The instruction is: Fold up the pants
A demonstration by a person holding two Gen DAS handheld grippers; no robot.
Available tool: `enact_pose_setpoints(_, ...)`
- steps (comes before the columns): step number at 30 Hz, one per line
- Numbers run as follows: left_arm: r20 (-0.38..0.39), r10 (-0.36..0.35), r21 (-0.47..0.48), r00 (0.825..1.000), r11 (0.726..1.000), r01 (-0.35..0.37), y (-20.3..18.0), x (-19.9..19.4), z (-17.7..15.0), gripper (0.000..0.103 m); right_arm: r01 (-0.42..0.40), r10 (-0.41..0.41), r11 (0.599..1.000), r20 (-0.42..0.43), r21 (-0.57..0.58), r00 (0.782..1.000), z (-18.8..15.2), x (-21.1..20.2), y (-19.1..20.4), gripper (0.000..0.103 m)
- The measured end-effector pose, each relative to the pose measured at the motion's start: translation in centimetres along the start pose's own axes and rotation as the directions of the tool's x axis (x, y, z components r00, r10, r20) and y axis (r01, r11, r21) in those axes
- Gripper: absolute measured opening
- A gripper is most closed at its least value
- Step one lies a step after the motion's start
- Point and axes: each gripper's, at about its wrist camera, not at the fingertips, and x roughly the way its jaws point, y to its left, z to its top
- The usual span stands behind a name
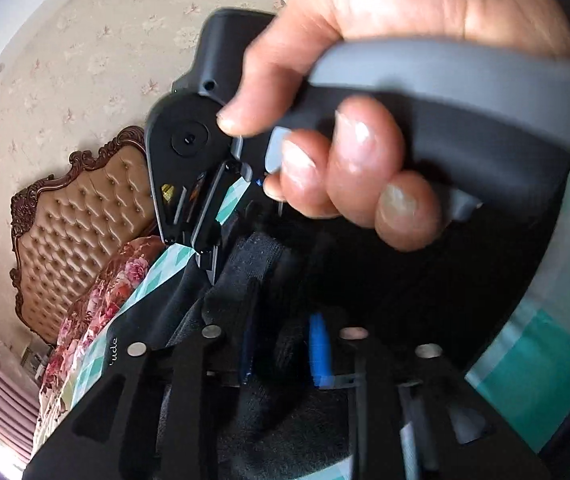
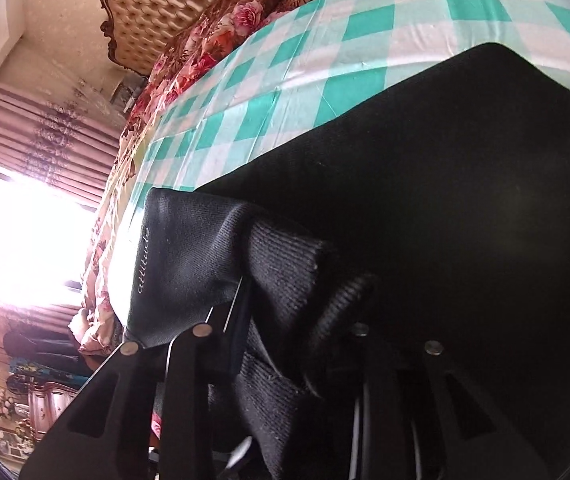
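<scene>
In the left wrist view we see the right hand filling the upper part of the picture, its fingers curled around the grey and black handle of the right gripper, whose tips point down into the black pants. The thumb lies along the top of the handle and three fingertips wrap under it. Below, the left gripper has its two fingers close together with dark ribbed cloth bunched between them, so we take it as clamped on the pants; blue pads show on the inner faces.

In the right wrist view we see the right gripper from behind, tilted hard to one side. Its fingers stand narrow with a ribbed cuff of the pants pinched between them. A folded panel carrying the white word "attitude" hangs just to the left of the cuff, and the rest of the pants spreads as a broad dark sheet across the right half of the view.

The pants lie on a bed covered by a green and white checked sheet. A floral quilt runs along the far edge of the sheet, beside a tufted tan headboard with a carved dark frame. Beyond it we see flowered wallpaper, pink curtains and a bright window.
</scene>
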Motion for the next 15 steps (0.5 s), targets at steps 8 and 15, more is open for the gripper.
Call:
enact_pose_setpoints(8,0.114,-0.069,-0.340,0.991,0.935,0.104,7.4,-6.5,-1.4,0.032,0.026,-0.025,0.999,0.026,-0.021,0.999,0.0,-0.1,0.8,0.029)
enact_pose_setpoints(15,0.004,-0.040,-0.738,0.999,0.674,0.029,19.1,-7.4,-9.7,0.008,0.148,-0.143,0.988,0.091,-0.048,0.986,-0.7,-1.8,1.8,0.032)
